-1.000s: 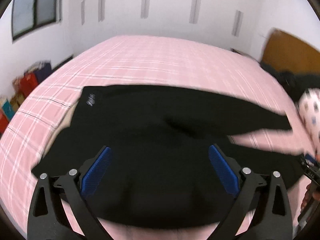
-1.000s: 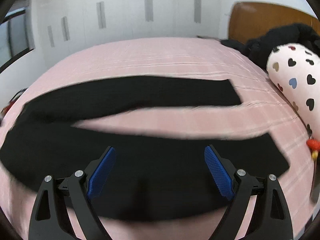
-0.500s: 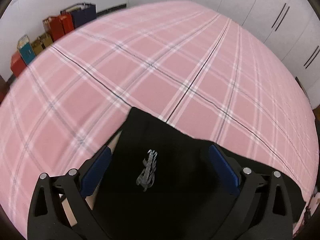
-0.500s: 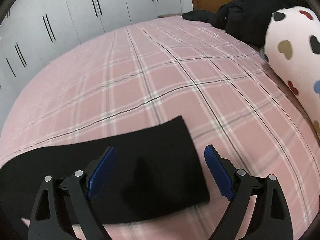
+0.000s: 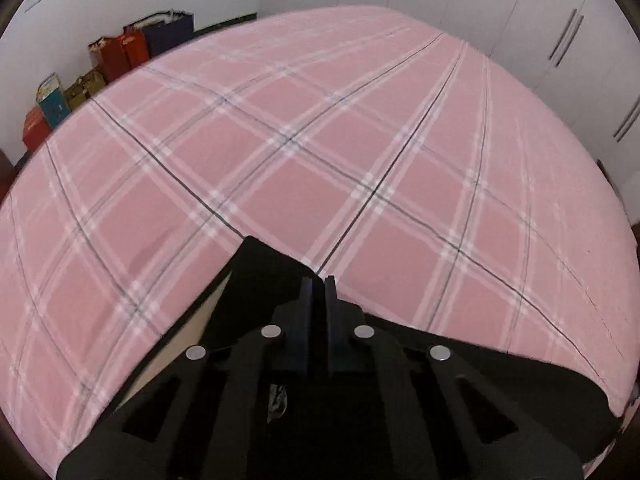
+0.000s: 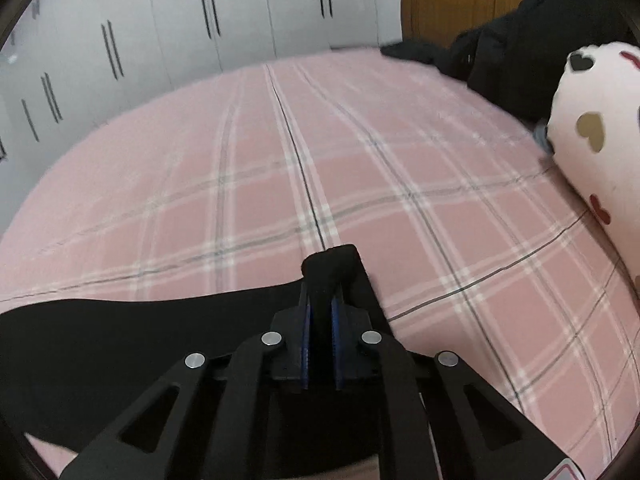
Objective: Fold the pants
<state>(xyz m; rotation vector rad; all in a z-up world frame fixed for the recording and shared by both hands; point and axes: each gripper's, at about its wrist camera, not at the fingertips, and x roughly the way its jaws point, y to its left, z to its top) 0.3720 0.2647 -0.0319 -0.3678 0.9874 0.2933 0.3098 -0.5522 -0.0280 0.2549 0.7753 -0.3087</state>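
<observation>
pants point(image 6: 160, 332) lie flat on the bed point(image 6: 360, 184), black against the plaid. left gripper point(image 5: 319, 292) jaws pinch the waist corner; right gripper point(image 6: 322, 312) jaws pinch a leg hem. grasp complete; no fold made yet.

Behind the left tongs point(image 5: 319, 285) most of the black pants point(image 5: 264, 264) is hidden by the black arms. Right of the right tongs point(image 6: 320, 300), the heart-print pillow point(image 6: 592, 136) is cut off by the edge, and the dark clothes point(image 6: 520, 60) beyond it are blurred.
</observation>
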